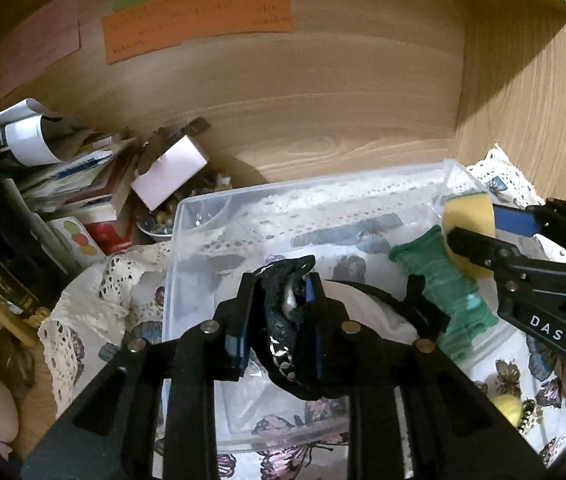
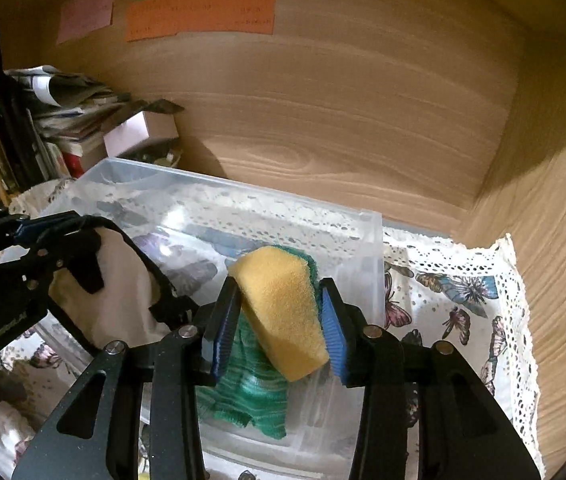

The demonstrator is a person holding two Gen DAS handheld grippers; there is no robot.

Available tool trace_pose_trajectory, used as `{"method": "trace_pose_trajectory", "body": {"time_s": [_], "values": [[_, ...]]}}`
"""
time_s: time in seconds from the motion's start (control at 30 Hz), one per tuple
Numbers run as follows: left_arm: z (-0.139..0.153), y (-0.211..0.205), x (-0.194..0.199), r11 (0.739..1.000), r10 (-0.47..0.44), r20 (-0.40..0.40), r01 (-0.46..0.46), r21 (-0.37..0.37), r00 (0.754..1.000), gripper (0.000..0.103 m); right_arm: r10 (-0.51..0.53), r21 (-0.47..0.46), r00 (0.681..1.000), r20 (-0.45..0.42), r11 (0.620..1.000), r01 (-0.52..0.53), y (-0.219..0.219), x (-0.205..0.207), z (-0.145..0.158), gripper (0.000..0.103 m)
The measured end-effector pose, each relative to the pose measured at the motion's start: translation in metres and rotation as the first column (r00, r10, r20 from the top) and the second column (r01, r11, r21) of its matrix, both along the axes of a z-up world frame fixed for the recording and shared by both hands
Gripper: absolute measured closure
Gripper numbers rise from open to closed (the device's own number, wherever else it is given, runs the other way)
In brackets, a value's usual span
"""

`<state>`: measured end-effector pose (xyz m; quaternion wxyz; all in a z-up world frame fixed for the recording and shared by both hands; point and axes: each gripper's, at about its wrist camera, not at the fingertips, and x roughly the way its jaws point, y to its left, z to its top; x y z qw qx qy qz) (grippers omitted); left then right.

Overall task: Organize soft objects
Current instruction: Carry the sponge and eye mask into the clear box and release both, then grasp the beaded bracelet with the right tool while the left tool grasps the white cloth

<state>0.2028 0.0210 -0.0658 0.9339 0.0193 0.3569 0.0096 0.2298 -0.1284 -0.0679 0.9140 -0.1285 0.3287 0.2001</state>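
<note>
Left gripper point(image 1: 279, 320): jaws clamped on a black fabric pouch point(image 1: 283, 312), held over the clear bin point(image 1: 179, 240). Right gripper point(image 2: 279, 320): jaws holding a yellow sponge point(image 2: 279, 308) above the bin's right side. Green knit cloth point(image 2: 251, 392) already lies inside. Judgement: partway; both held items remain to be dropped in.

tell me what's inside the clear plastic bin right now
Inside the clear plastic bin lies a green knitted cloth. The butterfly tablecloth shows through its floor. The grippers, the yellow sponge and the black-trimmed fabric cover the rest.
</note>
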Motion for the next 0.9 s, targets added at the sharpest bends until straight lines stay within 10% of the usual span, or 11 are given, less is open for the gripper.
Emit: {"method": "trace_pose_trajectory", "body": {"time_s": [0.3, 0.67, 0.9], "values": [[0.007, 0.005, -0.005, 1.0, 0.015, -0.012, -0.015, -0.013, 1.0, 0.041, 0.014, -0.021, 0.999, 0.033, 1.0, -0.013, 0.006, -0.01, 0.007, 0.031], [0.047, 0.004, -0.044, 0.999, 0.035, 0.076, -0.032, -0.033, 0.997, 0.006, 0.04, 0.035, 0.989, 0.144, 0.998, -0.045, -0.01, -0.054, 0.043, 0.019], [0.063, 0.006, -0.084, 0.999, 0.037, 0.15, -0.035, -0.014, 0.988, 0.002, 0.036, 0.11, 0.984, 0.173, 0.992, -0.056, -0.033, -0.086, 0.054, 0.011]]}}
